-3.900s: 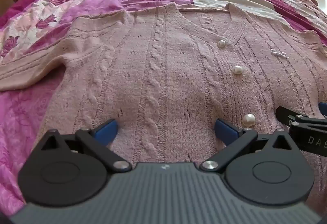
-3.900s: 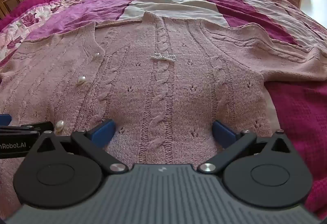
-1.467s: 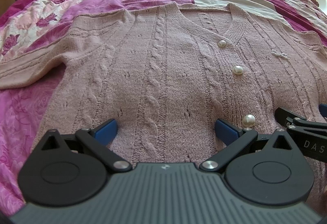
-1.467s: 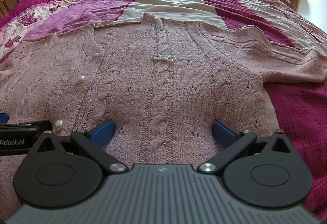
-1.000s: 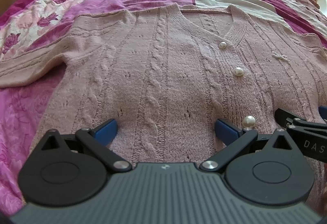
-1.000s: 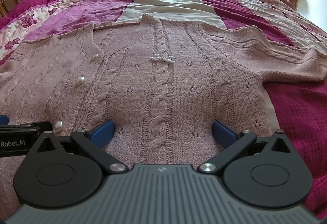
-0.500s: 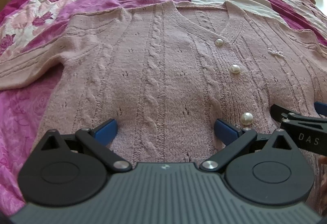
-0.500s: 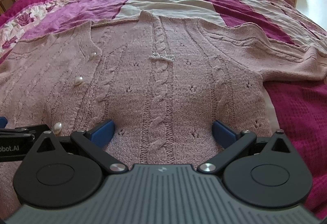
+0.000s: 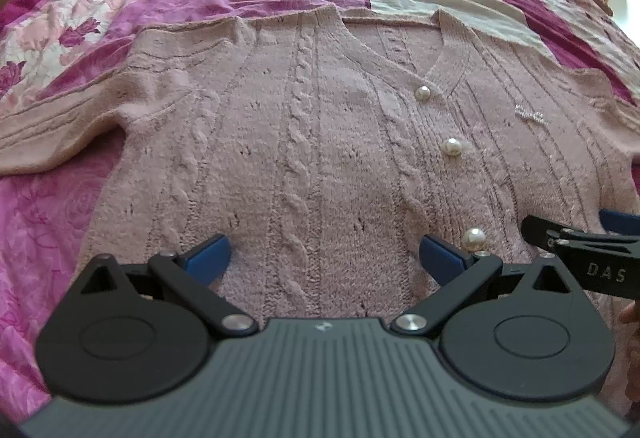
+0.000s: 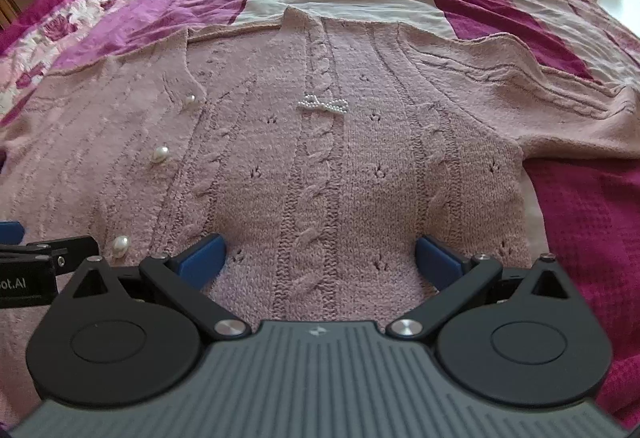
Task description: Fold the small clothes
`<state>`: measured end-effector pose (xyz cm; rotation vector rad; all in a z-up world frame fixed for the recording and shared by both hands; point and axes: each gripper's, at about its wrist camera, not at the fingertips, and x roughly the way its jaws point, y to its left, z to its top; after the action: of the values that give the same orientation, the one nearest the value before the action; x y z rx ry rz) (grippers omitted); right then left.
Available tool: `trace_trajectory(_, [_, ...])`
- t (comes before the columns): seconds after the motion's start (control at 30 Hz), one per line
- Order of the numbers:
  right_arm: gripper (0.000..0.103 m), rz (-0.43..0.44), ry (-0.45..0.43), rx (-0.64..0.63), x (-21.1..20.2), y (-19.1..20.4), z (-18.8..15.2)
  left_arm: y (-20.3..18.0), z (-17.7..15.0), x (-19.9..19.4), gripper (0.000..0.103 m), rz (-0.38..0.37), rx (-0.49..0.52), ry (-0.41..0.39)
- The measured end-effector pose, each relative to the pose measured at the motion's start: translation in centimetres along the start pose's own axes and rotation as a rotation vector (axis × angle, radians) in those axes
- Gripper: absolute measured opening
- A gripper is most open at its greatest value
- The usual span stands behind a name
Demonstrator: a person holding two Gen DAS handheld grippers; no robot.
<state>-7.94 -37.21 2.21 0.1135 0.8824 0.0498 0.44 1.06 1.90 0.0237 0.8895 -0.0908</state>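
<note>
Left gripper (image 9: 322, 256) low and level, blue fingertips (image 9: 208, 253) spread wide, nothing between. Right gripper (image 10: 320, 256) likewise wide apart and empty, parallel alongside, its black frame edging in at 3 o'clock of the left wrist view. Sliver of a hand (image 9: 631, 334) at 4 o'clock there.

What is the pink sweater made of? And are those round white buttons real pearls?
The pink sweater looks like soft knitted yarn, perhaps wool or acrylic: you can see twisted cable ropes, small eyelet holes and a fuzzy surface. The buttons are round, glossy and cream-white like pearls, with a bright shine spot. The pictures cannot show whether they are real pearl or coated plastic.
</note>
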Motion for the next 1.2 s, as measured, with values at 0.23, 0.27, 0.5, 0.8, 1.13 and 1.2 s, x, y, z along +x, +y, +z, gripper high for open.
trace_trajectory(0.23, [0.103,0.168,-0.015,0.143,-1.7,-3.6,0.8,0.6,1.0,-0.9,0.103,0.031,-0.029,-0.022])
trace_trajectory(0.27, [0.103,0.182,-0.018,0.165,-1.9,-4.2,1.0,0.7,1.1,-0.9,0.103,0.039,-0.033,-0.025])
trace_trajectory(0.5, [0.103,0.254,-0.077,0.278,-3.0,-9.3,1.7,0.6,1.4,-0.9,0.103,0.061,-0.042,-0.014])
trace_trajectory(0.8, [0.103,0.215,-0.181,0.480,-3.6,-18.2,2.1,0.8,1.6,-0.4,0.103,0.089,-0.066,0.010])
trace_trajectory(1.13, [0.103,0.102,-0.291,0.634,-2.0,-26.9,2.2,1.2,1.5,0.1,0.103,0.119,-0.083,0.029])
trace_trajectory(1.2, [0.103,0.065,-0.320,0.660,-1.5,-28.5,2.3,1.2,1.6,0.1,0.103,0.125,-0.088,0.031])
